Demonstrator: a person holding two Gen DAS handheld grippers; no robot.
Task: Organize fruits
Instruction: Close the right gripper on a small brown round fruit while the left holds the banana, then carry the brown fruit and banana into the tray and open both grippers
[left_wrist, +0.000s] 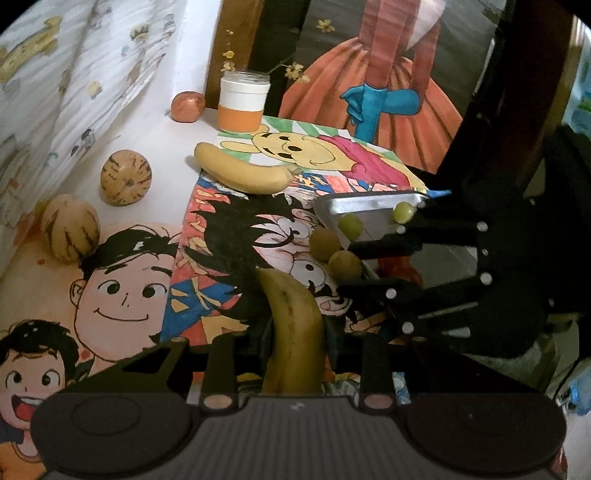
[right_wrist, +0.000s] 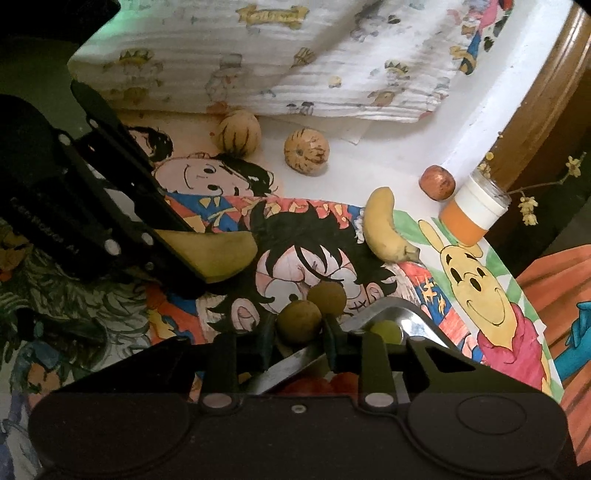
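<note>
My left gripper (left_wrist: 293, 332) is shut on a yellow-brown banana (left_wrist: 291, 317), held above the cartoon drawings. In the right wrist view that banana (right_wrist: 221, 254) sticks out of the left gripper (right_wrist: 199, 254) at the left. My right gripper (right_wrist: 299, 334) is shut on a small round brown fruit (right_wrist: 299, 320) at the rim of a metal tray (right_wrist: 395, 308). A second brown fruit (right_wrist: 327, 297) touches the first. Seen from the left wrist, the right gripper (left_wrist: 354, 267) pinches the brown fruit (left_wrist: 345, 264) beside the tray (left_wrist: 369, 203). Two green grapes (left_wrist: 350, 224) lie in the tray, with something red (left_wrist: 400, 267) under the right gripper.
Another banana (left_wrist: 243, 171) lies on the bear drawing. Two striped melons (left_wrist: 125, 179) sit at the left by a printed cloth (left_wrist: 74, 74). A red fruit (left_wrist: 187, 106) and an orange-and-white jar (left_wrist: 243, 101) stand at the back. A dark wooden post (left_wrist: 498, 92) rises on the right.
</note>
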